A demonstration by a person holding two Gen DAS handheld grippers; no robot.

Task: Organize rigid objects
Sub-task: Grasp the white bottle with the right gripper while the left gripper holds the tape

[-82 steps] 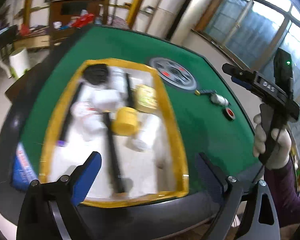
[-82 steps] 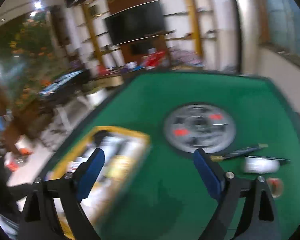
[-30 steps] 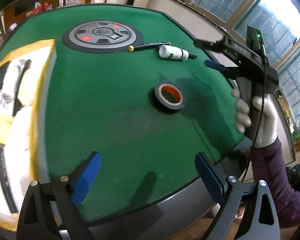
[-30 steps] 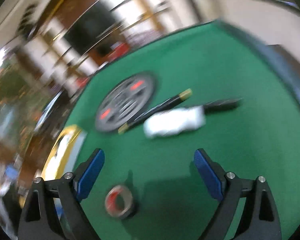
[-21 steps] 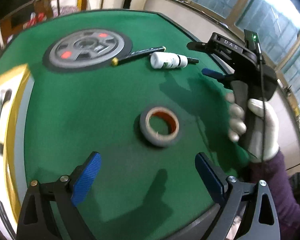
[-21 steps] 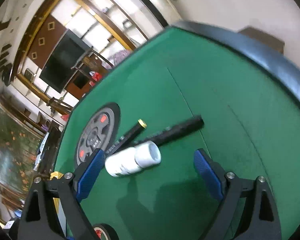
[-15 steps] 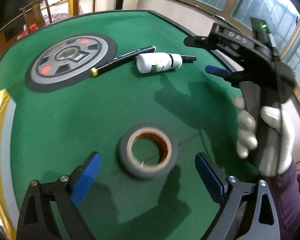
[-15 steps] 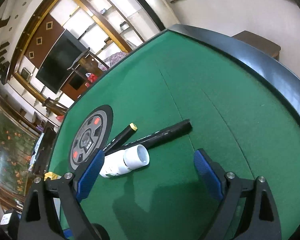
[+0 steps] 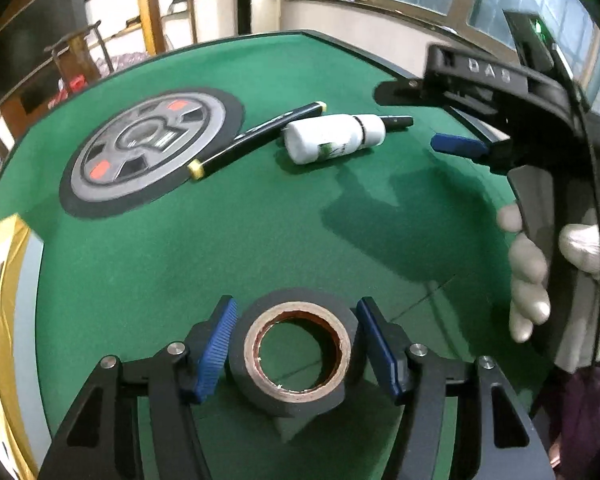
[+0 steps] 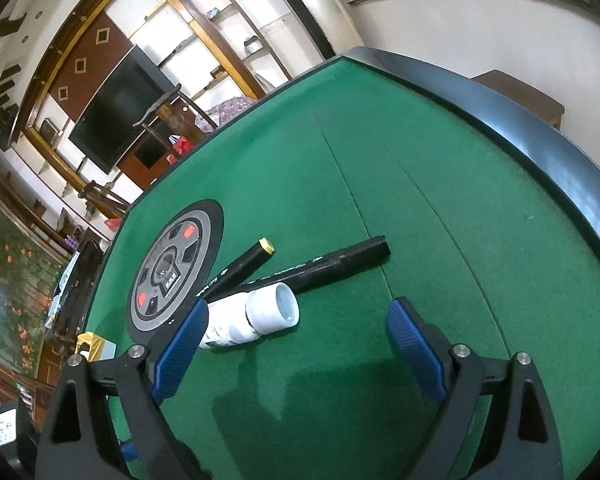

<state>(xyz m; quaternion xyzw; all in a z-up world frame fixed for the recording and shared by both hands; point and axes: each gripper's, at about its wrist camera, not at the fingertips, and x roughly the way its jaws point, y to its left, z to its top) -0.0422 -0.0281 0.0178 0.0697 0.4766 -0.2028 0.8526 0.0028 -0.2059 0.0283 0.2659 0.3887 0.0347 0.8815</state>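
Observation:
A black tape roll with a tan core lies flat on the green table, between the blue pads of my left gripper. Its jaws are closing, and both pads touch the roll's sides. Farther back lie a white bottle, a black marker with a yellow end and a second black marker. My right gripper, held by a gloved hand, hovers open near them. In the right wrist view the right gripper has the bottle just ahead of its left pad, untouched.
A round mat printed like a wheel lies at the back left of the table. The yellow-rimmed tray sits at the left edge. The table's dark padded rim curves along the right. Shelves and a dark screen stand behind.
My left gripper has moved in and come down over the tape roll, and its jaws have narrowed onto it. My right gripper has come nearer to the bottle and markers, still wide.

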